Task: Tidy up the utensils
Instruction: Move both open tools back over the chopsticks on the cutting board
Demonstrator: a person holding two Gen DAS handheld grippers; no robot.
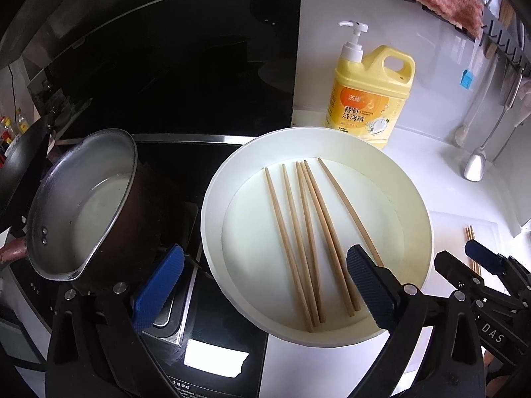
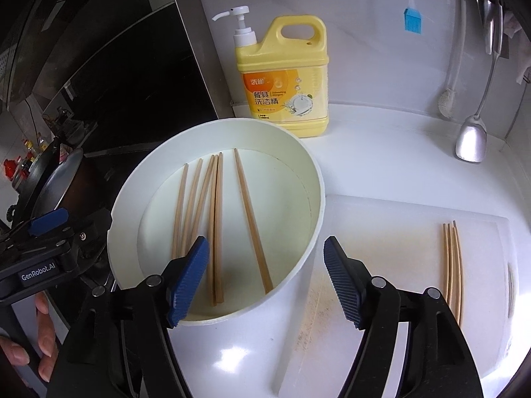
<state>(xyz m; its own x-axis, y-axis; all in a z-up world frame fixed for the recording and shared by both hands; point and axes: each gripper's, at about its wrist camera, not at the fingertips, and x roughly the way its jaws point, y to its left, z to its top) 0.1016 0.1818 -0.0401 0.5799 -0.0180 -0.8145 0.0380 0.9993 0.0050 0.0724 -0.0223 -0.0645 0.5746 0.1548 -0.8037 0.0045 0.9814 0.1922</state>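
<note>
Several wooden chopsticks (image 1: 308, 242) lie loose in a round white basin (image 1: 212, 199); they also show in the right wrist view (image 2: 215, 232), inside the basin (image 2: 315, 199). A few more chopsticks (image 2: 452, 265) lie side by side on a white cutting board (image 2: 381, 232) to the right; their tips show in the left wrist view (image 1: 470, 235). My left gripper (image 1: 262, 288) is open and empty over the basin's near left rim. My right gripper (image 2: 265, 278) is open and empty over the basin's near right rim. The right gripper also shows at the left view's right edge (image 1: 481, 258).
A metal saucepan (image 1: 83, 205) stands on the black stove (image 1: 215, 331) left of the basin. A yellow dish-soap bottle (image 2: 282, 76) stands behind the basin. A ladle (image 2: 471, 139), a brush and a blue silicone brush (image 2: 413, 16) hang at the right wall.
</note>
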